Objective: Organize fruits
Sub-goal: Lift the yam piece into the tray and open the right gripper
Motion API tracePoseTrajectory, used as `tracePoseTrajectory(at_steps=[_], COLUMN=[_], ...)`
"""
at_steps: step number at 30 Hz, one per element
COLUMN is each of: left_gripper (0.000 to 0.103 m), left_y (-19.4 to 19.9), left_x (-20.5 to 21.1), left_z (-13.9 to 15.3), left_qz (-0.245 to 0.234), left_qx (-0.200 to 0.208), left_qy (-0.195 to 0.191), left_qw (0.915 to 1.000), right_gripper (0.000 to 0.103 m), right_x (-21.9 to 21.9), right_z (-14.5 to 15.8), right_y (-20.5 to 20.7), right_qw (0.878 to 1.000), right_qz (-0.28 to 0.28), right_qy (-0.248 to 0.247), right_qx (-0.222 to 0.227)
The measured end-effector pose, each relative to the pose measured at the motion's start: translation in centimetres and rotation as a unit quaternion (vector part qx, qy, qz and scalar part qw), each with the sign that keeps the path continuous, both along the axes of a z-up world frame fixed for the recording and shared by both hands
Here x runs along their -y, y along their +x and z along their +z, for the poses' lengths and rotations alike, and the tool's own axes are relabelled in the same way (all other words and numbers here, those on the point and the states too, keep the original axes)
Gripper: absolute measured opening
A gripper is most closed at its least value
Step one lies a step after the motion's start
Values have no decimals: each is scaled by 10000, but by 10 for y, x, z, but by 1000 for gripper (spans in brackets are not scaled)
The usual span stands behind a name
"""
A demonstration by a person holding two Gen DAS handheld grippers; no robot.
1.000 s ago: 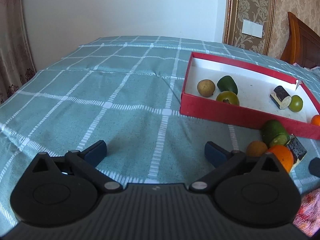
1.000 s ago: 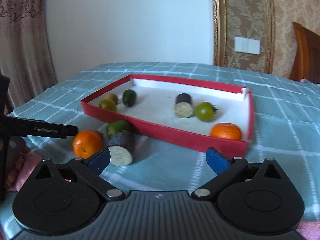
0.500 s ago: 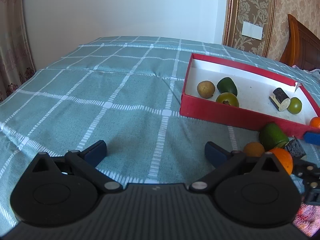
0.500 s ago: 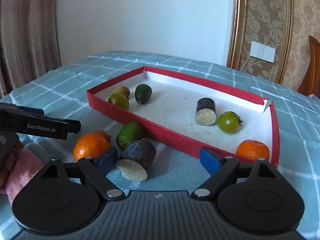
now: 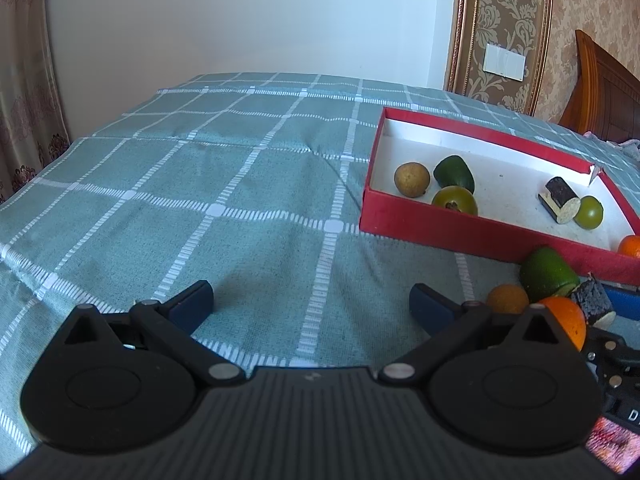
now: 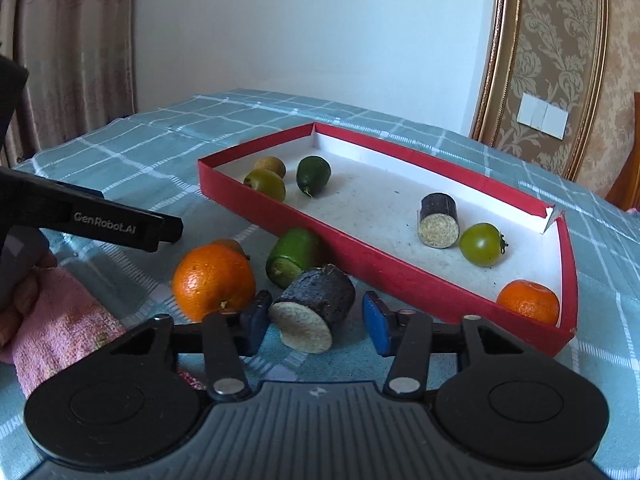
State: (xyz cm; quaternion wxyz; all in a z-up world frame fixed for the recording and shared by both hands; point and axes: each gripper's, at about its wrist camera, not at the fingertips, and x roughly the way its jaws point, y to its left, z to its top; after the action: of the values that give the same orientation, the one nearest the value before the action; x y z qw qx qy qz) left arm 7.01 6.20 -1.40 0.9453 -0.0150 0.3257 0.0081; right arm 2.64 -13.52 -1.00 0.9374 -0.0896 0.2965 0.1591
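Fruits: my right gripper [image 6: 316,320] has been closing around the dark cut chunk [image 6: 316,306], pads not clearly gripping; my left gripper [image 5: 310,300] gapes wide, holding nothing

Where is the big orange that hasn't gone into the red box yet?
In the right wrist view the big orange lies on the checked cloth at lower left, outside the red box, beside the cut green fruit and the dark stub.
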Motion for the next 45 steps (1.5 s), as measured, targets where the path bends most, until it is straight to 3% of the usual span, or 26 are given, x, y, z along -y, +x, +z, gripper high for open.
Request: tracePoseTrajectory(at_steps=[14,25,30,38,45], left_gripper=[103,103,103,103,103], left_y=[0,0,-1,-1,-1], left_x=[0,0,-1,-1,-1], left_z=[0,0,0,0,0], left_qz=[0,-1,-2,-3,-4], left_qx=[0,2,8,16,21], left_qy=[0,-6,-22,-45,-58], left_qw=[10000,10000,10000,10000,10000], right_gripper=[43,43,43,43,43], right_x=[3,29,36,32,15], right_z=[2,38,48,40,33], right_y=[-9,-30,-5,38,65], right_qw=[9999,9948,9933,9959,9965], right_qz=[-91,-386,-617,-685,-719], right_qy=[4,521,432,315,74], right_qx=[81,787,873,490,409])
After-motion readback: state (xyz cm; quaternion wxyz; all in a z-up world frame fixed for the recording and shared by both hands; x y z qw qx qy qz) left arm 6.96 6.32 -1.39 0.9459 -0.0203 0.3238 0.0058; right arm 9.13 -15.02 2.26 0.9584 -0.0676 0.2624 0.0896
